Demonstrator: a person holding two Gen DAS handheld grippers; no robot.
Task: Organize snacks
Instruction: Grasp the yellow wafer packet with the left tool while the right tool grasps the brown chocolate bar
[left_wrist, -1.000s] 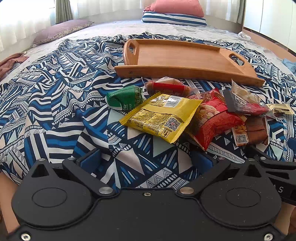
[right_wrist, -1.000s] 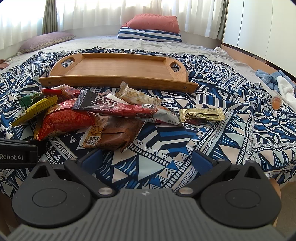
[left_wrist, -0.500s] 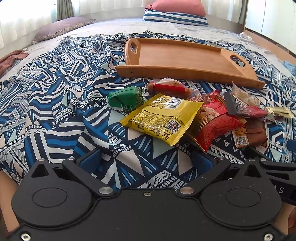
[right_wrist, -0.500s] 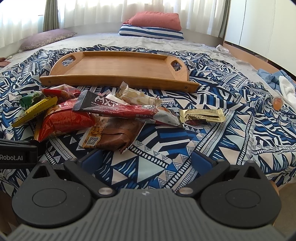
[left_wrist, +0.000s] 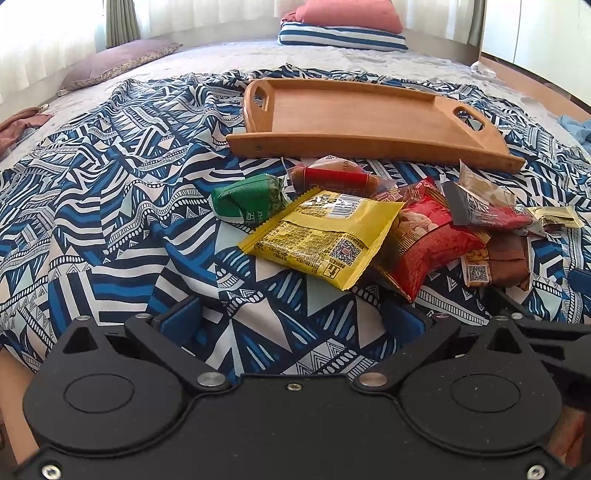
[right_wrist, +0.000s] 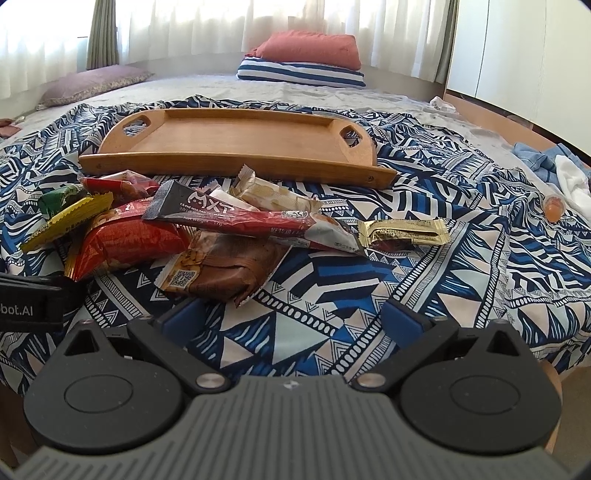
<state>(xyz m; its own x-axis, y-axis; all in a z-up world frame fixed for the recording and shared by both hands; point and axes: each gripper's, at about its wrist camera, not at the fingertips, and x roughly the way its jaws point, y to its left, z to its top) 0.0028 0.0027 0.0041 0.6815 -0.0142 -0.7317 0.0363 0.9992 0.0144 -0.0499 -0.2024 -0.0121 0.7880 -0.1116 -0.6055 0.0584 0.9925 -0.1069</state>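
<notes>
Left gripper spread wide, holding nothing. Right gripper likewise. Snack packets heaped on blanket beside wooden tray.

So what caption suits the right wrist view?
Open right gripper faces a snack pile before an empty wooden tray.

**Bedroom backdrop**

A patterned blue blanket covers the bed. Far end: a red pillow sits on a striped one; a mauve pillow lies left. Curtains glow behind.
</notes>
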